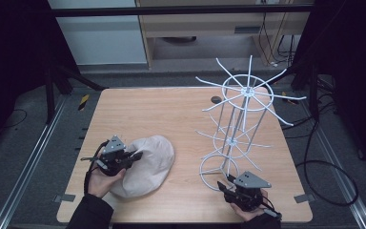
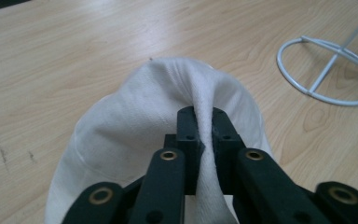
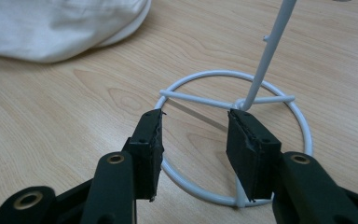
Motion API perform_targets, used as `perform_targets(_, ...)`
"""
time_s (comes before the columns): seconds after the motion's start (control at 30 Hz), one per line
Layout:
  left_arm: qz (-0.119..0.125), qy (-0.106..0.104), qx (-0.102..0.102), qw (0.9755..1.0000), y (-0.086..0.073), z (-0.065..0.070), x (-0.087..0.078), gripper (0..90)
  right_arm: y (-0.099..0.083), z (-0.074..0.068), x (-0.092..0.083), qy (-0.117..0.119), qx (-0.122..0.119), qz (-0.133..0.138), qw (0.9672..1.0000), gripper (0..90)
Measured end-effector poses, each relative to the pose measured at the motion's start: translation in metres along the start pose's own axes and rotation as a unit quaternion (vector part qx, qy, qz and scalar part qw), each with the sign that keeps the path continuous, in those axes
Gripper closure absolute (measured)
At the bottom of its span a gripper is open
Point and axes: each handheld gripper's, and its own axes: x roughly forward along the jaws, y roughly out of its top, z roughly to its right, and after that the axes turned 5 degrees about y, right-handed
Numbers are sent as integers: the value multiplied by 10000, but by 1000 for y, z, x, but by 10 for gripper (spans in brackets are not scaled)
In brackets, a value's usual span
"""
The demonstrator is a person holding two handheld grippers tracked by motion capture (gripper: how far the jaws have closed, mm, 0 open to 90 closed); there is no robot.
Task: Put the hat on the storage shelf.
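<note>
— Two grippers: what has the left gripper (image 2: pixel 204 122) got?
— Its jaws pinch a fold of the white cap (image 1: pixel 145 164) near the table's (image 1: pixel 162 114) front-left corner.
— And the right gripper (image 3: pixel 195 140)?
— Half open, straddling the wire rack's (image 1: pixel 238 121) base ring (image 3: pixel 235 140), front-right; whether its pads touch, I cannot tell.

Matt white cloth hat (image 2: pixel 135 121), glossy white wire rack (image 1: pixel 240 129), smooth wood-grain table (image 1: pixel 162 109).

Lab (railed test table (image 1: pixel 124 109))
</note>
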Motion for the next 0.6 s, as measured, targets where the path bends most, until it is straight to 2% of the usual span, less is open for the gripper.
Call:
perform_targets(0.03,-27,-27,-31,10000,-1,0,0,807,0,0,0,0,0,0,10000,558)
perform_targets(0.07,-44,-18,-71,10000,-2,0,-1,717,0,0,0,-6,3,6,10000,557)
perform_targets(0.1,-47,32,-121,9999,-2,0,-2,717,0,0,0,-6,3,6,10000,557)
perform_targets(0.13,-36,171,-161,9997,-1,1,-7,575,0,-1,0,17,-18,16,10000,557)
perform_targets(0.17,-36,171,-161,9997,-1,1,-7,553,0,-1,0,17,-18,16,10000,557)
perform_targets(0.2,3,266,-177,9995,-1,2,-12,553,1,-2,0,9,-34,26,10000,557)
perform_targets(0.23,52,334,-202,9992,-1,3,-18,512,1,-2,0,19,-40,36,10000,557)
perform_targets(0.27,106,537,-239,9982,-3,7,-31,456,1,-4,0,43,-61,52,10000,557)
perform_targets(0.3,106,537,-239,9982,-3,7,-31,445,1,-4,0,43,-61,52,10000,557)
perform_targets(0.4,120,813,-343,9960,-15,11,-52,438,2,-8,0,100,-47,83,9999,561)
perform_targets(0.43,84,967,-410,9944,-23,13,-58,436,3,-10,0,137,-60,104,9998,563)
perform_targets(0.47,61,1003,-442,9940,-28,13,-61,436,4,-13,2,158,-125,129,9997,565)
perform_targets(0.5,-19,1073,-534,9928,-42,12,-67,441,6,-18,5,231,-152,142,9995,568)
perform_targets(0.53,-19,1073,-534,9928,-42,12,-67,447,6,-18,5,231,-152,142,9995,568)
perform_targets(0.6,-118,1091,-596,9922,-55,11,-72,452,10,-28,13,370,-183,145,9990,571)
